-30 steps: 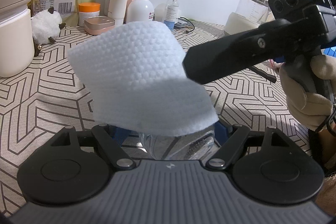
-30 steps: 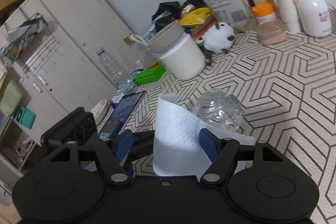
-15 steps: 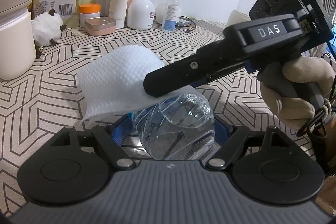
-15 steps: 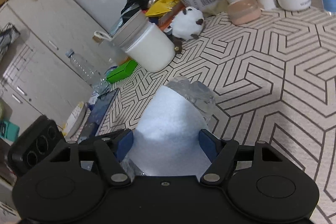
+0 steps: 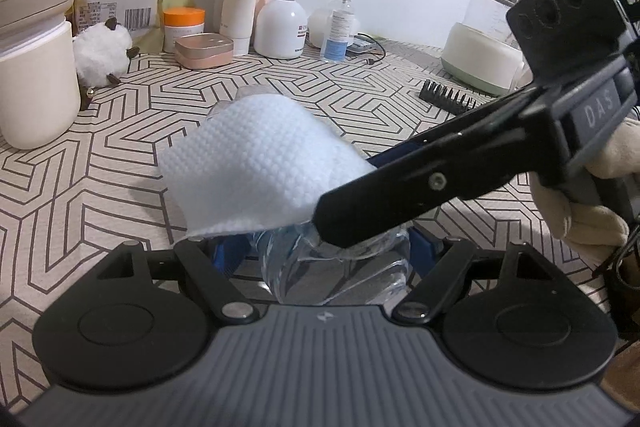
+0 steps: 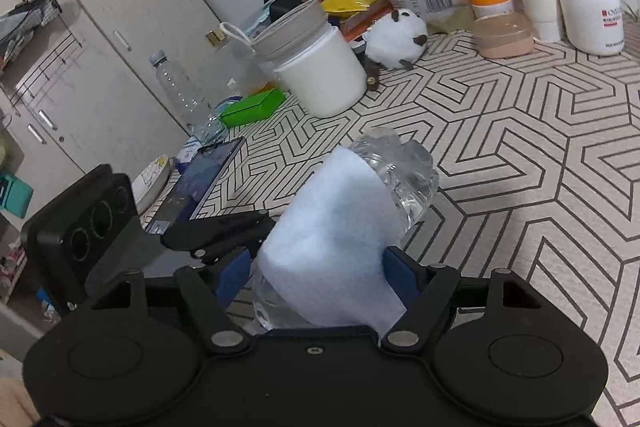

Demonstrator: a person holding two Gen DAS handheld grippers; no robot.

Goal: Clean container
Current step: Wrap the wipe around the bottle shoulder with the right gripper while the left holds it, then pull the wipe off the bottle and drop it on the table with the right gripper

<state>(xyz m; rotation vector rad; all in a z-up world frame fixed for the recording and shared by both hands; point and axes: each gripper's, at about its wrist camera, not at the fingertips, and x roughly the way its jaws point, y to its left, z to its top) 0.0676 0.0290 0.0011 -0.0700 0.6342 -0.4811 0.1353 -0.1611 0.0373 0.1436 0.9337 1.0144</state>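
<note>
Lying on its side above the patterned tablecloth, the clear plastic bottle sits clamped between the left gripper's partly closed jaws. Draped over it is a white wipe, wrapped within the right gripper, whose jaws are opening around wipe and bottle.

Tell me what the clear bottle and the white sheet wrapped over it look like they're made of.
The bottle looks like thin clear plastic: see-through, glossy, with crumpled ridged walls. The white sheet looks like a nonwoven wipe or paper towel, I can't tell which: matte, soft-draping, with a fine embossed dot pattern.
</note>
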